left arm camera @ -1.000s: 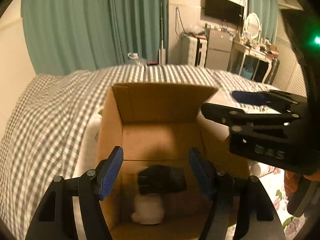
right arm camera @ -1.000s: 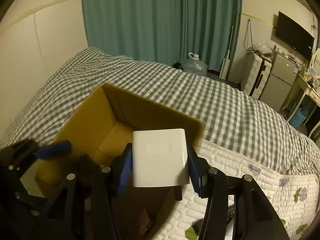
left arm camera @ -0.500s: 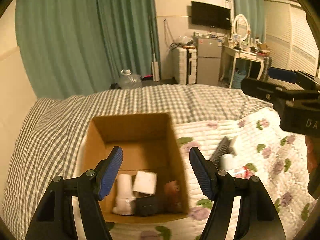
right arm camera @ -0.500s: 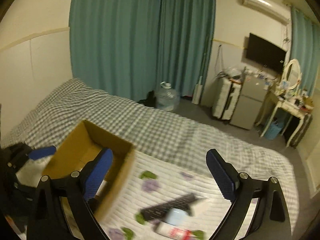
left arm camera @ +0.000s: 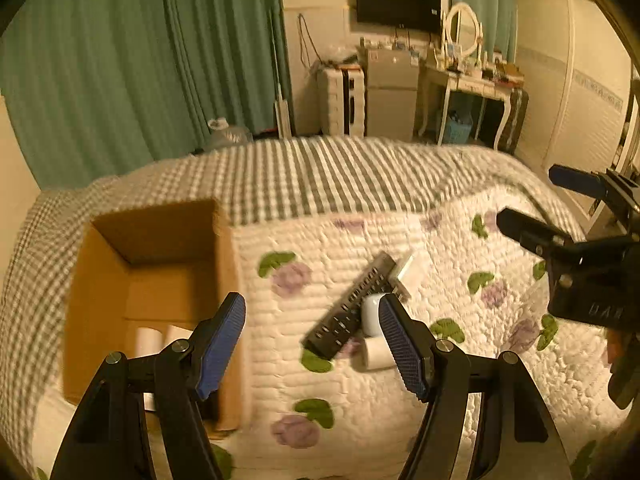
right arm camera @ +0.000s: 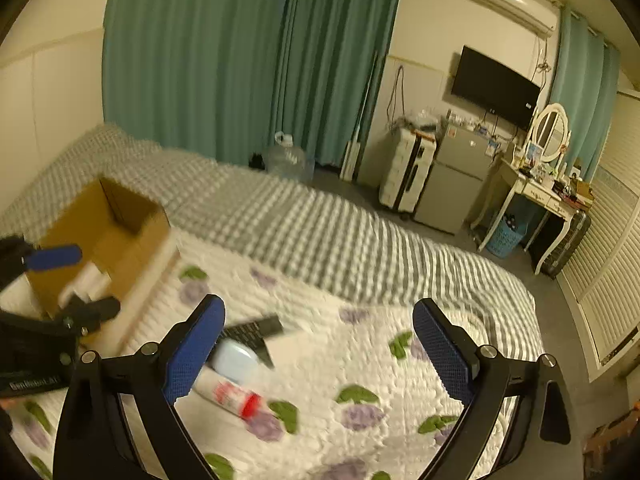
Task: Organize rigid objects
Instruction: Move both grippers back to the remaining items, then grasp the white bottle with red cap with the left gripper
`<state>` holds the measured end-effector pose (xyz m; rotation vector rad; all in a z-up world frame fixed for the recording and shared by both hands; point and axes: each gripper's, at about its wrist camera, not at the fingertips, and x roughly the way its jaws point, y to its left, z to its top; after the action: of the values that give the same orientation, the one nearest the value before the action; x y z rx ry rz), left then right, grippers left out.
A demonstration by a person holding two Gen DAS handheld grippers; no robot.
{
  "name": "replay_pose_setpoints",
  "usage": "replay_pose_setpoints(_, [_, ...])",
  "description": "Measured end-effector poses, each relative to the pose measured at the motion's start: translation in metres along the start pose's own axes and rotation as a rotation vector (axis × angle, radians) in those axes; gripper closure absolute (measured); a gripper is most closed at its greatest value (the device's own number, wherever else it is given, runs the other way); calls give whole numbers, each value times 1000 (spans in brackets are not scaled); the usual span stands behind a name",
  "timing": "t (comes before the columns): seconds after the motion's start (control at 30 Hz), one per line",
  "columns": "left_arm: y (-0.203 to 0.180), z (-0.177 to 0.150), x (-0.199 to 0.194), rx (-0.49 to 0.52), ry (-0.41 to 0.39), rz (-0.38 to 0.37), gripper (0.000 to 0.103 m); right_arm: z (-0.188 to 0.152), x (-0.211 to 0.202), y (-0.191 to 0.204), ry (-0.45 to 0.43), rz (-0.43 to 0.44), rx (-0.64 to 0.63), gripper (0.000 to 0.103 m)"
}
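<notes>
Blue pads of the left gripper (left arm camera: 312, 338) are standing wide apart and empty above the quilt (left arm camera: 460, 392), framing the remote (left arm camera: 352, 308) and small white case (left arm camera: 372, 314) lying beside the cardboard box (left arm camera: 96, 276), probably lining up a pick. Seen from the right wrist, the right gripper (right arm camera: 318, 352) is also gaping wide, holding nothing, hanging over the red-capped tube (right arm camera: 230, 394), which is lying just beside the case.

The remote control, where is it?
The remote control lies on the flowery quilt, right of the cardboard box, beside a small white case.
</notes>
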<state>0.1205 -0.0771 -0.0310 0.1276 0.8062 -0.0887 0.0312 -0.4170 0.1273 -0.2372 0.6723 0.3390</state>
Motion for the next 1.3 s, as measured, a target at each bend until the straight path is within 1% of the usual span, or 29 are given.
replay_pose_setpoints(0.1, [-14,-11,25,5,51,2,31,-24,21,-9,37,15,-1,7])
replay_pose_setpoints(0.13, [-19,-18,38,2,82,-1,31,-31,27,-13,46,21,6,7])
replay_pose_setpoints(0.2, [-28,-27,56,-10,125,-13,31,-47,47,-21,91,32,32,7])
replay_pose_setpoints(0.27, [-37,-34,70,-21,155,-30,31,-56,64,-29,138,51,43,7])
replay_pose_setpoints(0.37, [-53,-44,87,-38,193,-63,31,-62,76,-38,170,60,36,7])
replay_pose_setpoints(0.43, [-62,-49,97,-48,214,-92,31,-66,82,-43,181,70,49,7])
replay_pose_setpoints(0.5, [-69,-53,103,-52,231,-104,31,-69,88,-49,198,83,71,7])
replay_pose_setpoints(0.6, [-77,-58,113,-44,243,-86,28,-70,93,-54,218,82,93,7])
replay_pose_setpoints(0.67, [-79,-60,122,-58,250,-77,27,-70,93,-57,217,83,108,7])
replay_pose_setpoints(0.77, [-80,-64,140,-76,291,-65,27,-69,92,-59,212,82,116,7])
replay_pose_setpoints(0.83, [-78,-66,140,-90,274,-68,27,-69,92,-59,215,76,116,7])
replay_pose_setpoints(1.03, [-76,-67,127,-57,252,-87,27,-70,93,-56,227,64,104,7])
replay_pose_setpoints(1.17, [-80,-61,131,20,238,-98,27,-71,94,-54,233,59,90,7])
replay_pose_setpoints(1.23, [-82,-57,142,67,244,-95,27,-72,95,-54,237,58,90,7])
replay_pose_setpoints(1.27, [-81,-56,143,70,238,-109,27,-72,96,-54,241,58,91,7])
replay_pose_setpoints(1.3, [-81,-55,144,67,234,-118,29,-73,97,-54,245,57,92,7])
